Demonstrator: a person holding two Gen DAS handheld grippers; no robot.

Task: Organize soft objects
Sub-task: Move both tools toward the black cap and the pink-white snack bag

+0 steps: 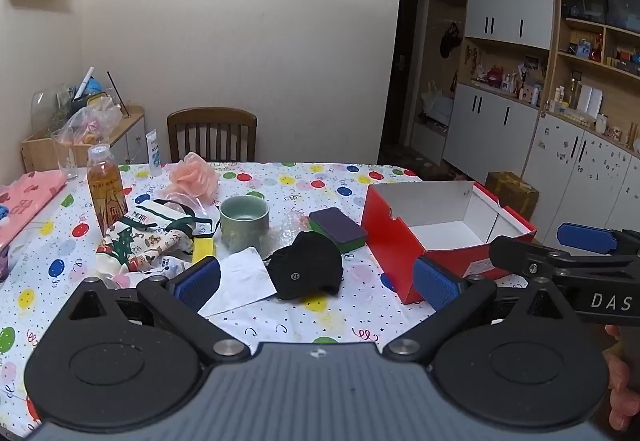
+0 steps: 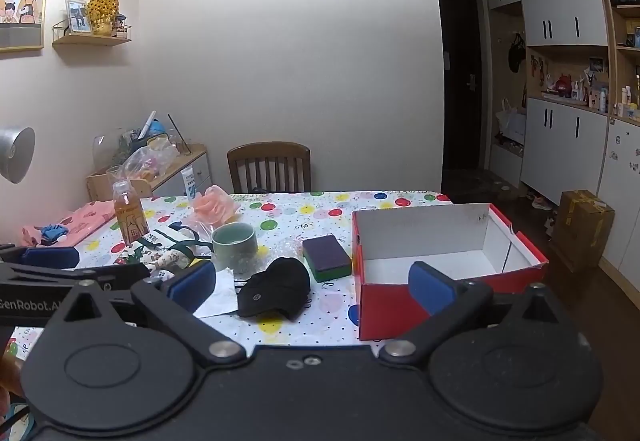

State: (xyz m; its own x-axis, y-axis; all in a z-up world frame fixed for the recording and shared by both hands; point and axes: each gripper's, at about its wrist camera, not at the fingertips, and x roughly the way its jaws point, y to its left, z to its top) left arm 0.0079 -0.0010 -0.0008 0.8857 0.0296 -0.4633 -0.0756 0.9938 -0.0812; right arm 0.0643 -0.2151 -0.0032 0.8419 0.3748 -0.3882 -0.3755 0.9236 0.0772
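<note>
A black cap [image 1: 306,269] [image 2: 276,291] lies on the balloon-print table between a green mug and a red box. A purple-topped green sponge [image 1: 338,229] [image 2: 327,257] lies behind it. A peach bath pouf [image 1: 195,177] [image 2: 214,205] sits at the back, and a patterned cloth bag [image 1: 148,237] [image 2: 164,253] lies at the left. The open red box [image 1: 440,237] [image 2: 440,261] with a white inside stands at the right and is empty. My left gripper [image 1: 316,283] is open and empty, held above the table before the cap. My right gripper [image 2: 312,289] is open and empty, near the box's front.
A green mug [image 1: 244,221] [image 2: 234,243], a tea bottle [image 1: 106,187] [image 2: 129,213], a white paper [image 1: 240,283], a yellow sponge [image 1: 203,249] and clear plastic wrap [image 1: 288,227] lie among the soft things. A wooden chair [image 1: 212,135] stands behind the table. Cabinets line the right wall.
</note>
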